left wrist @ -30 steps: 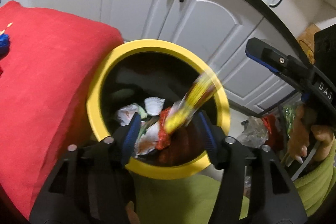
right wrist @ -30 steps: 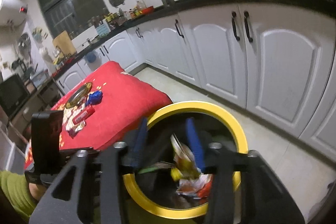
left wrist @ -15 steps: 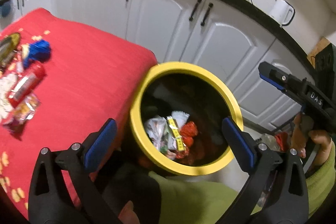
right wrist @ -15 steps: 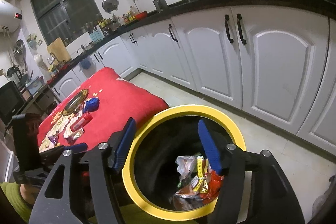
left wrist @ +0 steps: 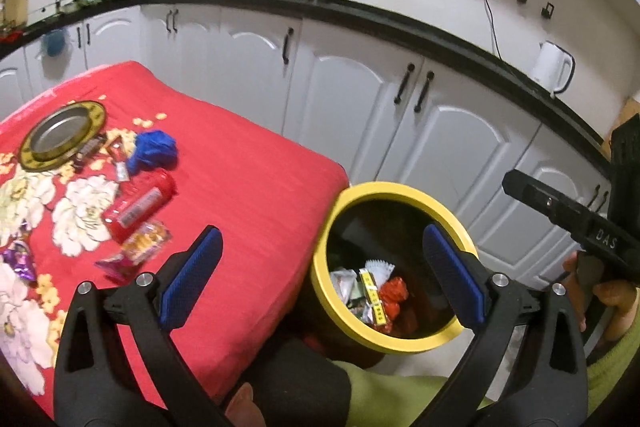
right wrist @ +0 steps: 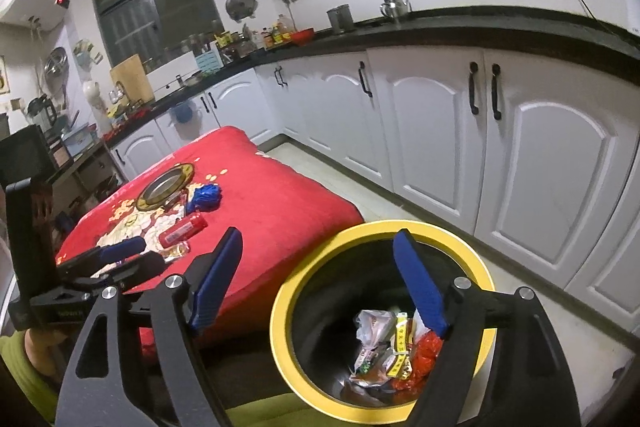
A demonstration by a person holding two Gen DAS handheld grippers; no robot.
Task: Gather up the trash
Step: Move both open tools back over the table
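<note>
A black bin with a yellow rim (left wrist: 400, 191) (right wrist: 400, 227) stands on the floor beside the red-clothed table (left wrist: 248, 179). Several wrappers (left wrist: 372, 291) (right wrist: 396, 347) lie at its bottom. My left gripper (left wrist: 320, 247) is wide open and empty, above the table edge and the bin. My right gripper (right wrist: 318, 243) hangs over the bin's left rim, its jaws opening with nothing between them. On the table lie a red packet (left wrist: 140, 201), a crumpled blue wrapper (left wrist: 154, 151), a snack wrapper (left wrist: 140, 247) and a purple wrapper (left wrist: 18, 259).
A metal plate with a gold rim (left wrist: 60, 135) sits at the table's far side. White cabinets (right wrist: 540, 167) under a black counter run behind the bin. A white kettle (left wrist: 552, 67) stands on the counter. A green sleeve (left wrist: 400, 395) lies below both grippers.
Both grippers opened and let wrappers fall into the bin. Both then rose and drew back, and the left one swung so the table with its trash came into view.
</note>
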